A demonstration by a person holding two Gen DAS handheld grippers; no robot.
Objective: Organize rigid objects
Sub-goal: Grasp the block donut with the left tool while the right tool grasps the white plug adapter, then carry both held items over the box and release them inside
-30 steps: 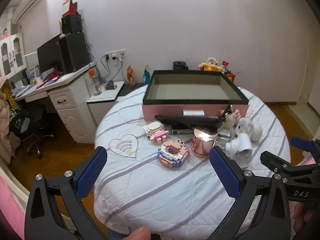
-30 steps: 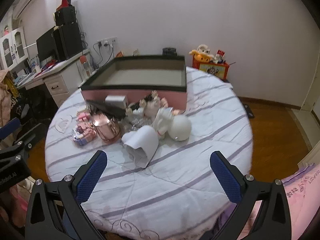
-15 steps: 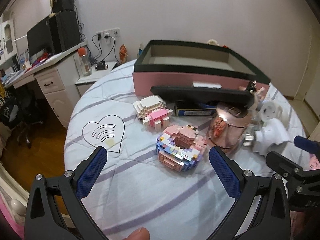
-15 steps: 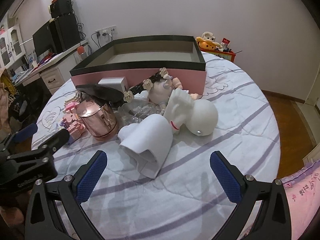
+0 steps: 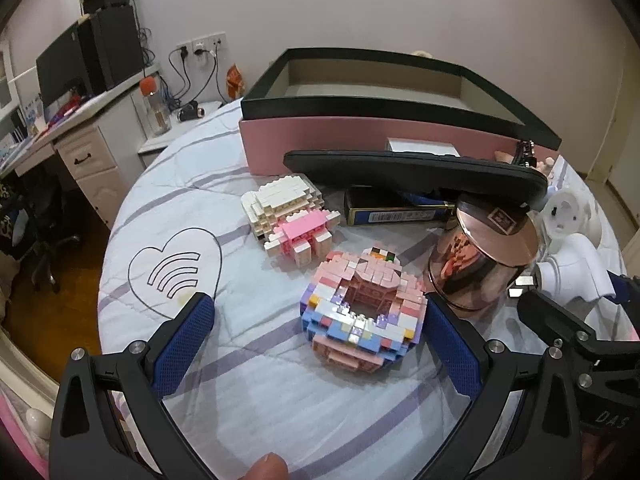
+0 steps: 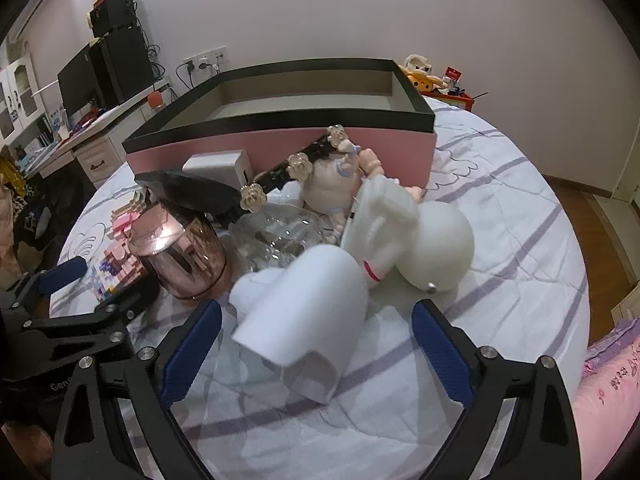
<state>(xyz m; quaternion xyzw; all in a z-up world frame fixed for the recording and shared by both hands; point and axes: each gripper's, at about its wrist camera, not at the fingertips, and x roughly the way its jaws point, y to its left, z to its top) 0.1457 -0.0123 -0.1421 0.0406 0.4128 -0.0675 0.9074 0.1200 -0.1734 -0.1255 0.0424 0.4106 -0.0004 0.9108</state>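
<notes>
Both grippers have dropped closer to the worktop clutter — pick-up looks imminent. Left gripper [image 5: 318, 334] wide open, empty, straddling the pastel ring-shaped brick model [image 5: 362, 316]. Right gripper [image 6: 316, 350] closing, not yet touching the white plastic elbow pipe fitting [image 6: 304, 312] between its jaws.

box [image 5: 360, 136]: far side of table [image 5: 260, 400]
remote [image 5: 412, 170]: just before box, one end propped on canister [image 5: 476, 264]
ring-shaped brick model [image 5: 362, 314]: before box, left of canister
second brick model [image 5: 290, 214]: between ring-shaped brick model and box
</notes>
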